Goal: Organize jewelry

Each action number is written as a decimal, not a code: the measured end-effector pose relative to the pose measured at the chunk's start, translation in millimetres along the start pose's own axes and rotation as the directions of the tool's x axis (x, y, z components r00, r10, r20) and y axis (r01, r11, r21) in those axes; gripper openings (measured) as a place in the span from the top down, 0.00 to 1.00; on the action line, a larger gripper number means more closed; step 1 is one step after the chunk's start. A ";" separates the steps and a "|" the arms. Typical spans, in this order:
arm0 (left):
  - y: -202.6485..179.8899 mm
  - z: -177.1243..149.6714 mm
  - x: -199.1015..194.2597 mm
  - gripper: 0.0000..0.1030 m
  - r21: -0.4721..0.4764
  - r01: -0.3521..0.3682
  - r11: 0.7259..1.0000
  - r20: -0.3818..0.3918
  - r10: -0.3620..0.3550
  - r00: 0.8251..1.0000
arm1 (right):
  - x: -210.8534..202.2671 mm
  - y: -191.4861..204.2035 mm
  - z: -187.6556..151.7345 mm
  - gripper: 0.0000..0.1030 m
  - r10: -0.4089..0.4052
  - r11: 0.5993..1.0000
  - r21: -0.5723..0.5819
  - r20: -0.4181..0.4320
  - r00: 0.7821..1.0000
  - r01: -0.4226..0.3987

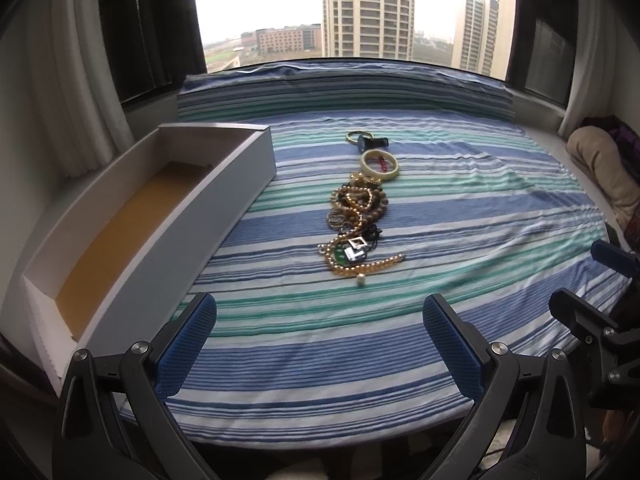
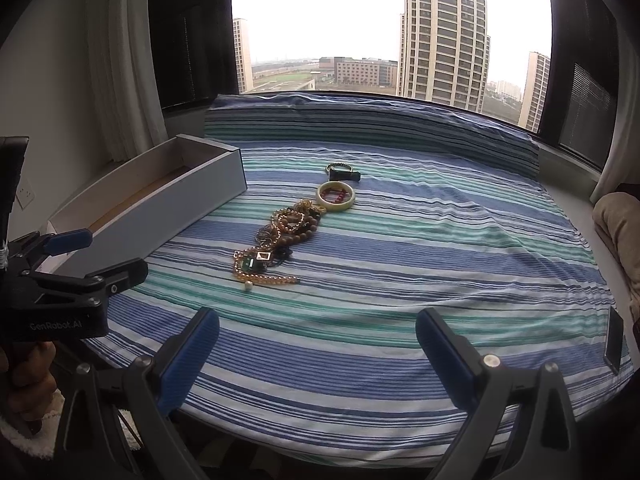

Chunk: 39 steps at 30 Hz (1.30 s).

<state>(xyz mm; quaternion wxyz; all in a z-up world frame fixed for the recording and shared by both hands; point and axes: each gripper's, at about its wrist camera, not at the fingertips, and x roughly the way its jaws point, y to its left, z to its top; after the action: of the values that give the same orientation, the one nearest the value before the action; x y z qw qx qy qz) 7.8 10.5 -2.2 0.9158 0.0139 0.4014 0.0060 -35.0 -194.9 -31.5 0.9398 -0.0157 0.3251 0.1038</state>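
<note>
1. Nothing sorted yet, by my reading: the long white box point(image 1: 160, 216) sits on the left edge of the striped sheet point(image 1: 440, 216), its tan floor bare, while the whole jewelry pile point(image 1: 356, 220) lies in a loose line down the middle of the bed, well apart from my fingers

2. My left gripper point(image 1: 320, 344) hangs above the near edge of the bed, its blue ribbed fingers point(image 1: 188, 344) spread wide and holding nothing

3. My right gripper point(image 2: 318, 354) matches it: fingers point(image 2: 192, 356) fully parted, empty, pointed at the pile from the near edge; in this view the left gripper shows at the left edge, near the box's near end

4. What remains is everything: each piece has still to be lifted and laid in the box

5. Farthest out lies a thin ring beside a dark strap-like piece point(image 1: 370, 141); then a smooth cream bangle point(image 1: 380, 165), rigid and glossy, with something red inside its hoop

6. Next, a tangle of round brown beads point(image 1: 374, 200) and gold chain, likely to snag when pulled

7. Nearest me, a green pendant point(image 1: 340, 257) and a square metal-framed charm point(image 1: 357, 243) sit over a curved strand of amber beads, with a single pearl point(image 1: 361, 281) lying loose just beside it

8. The box looks like stiff card, straight-walled; the sheet is soft, faintly rippled cotton
</note>
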 end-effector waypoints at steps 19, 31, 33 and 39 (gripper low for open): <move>-2.2 -1.8 1.7 0.00 -0.001 0.008 1.000 -0.014 -0.008 1.000 | -0.1 2.4 -4.9 0.02 0.004 1.000 0.002 -0.015 1.000 -0.004; -1.4 -2.4 4.5 0.00 -0.008 0.010 1.000 -0.022 -0.010 1.000 | 2.1 1.1 -6.1 0.02 0.007 1.000 0.003 -0.020 1.000 -0.007; -1.1 -2.5 4.9 0.00 -0.009 0.010 1.000 -0.023 -0.010 1.000 | 2.2 0.9 -6.6 0.02 0.007 1.000 0.003 -0.021 1.000 -0.007; -1.6 -2.9 5.0 0.00 -0.007 0.010 1.000 -0.024 -0.010 1.000 | 2.0 2.3 -6.1 0.02 0.007 1.000 0.007 -0.023 1.000 -0.007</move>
<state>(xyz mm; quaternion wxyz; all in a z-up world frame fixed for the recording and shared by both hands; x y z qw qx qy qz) 9.1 9.0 -7.9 0.9110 0.0088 0.4123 0.0031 -37.6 -192.9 -37.4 0.9357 -0.0126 0.3362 0.1060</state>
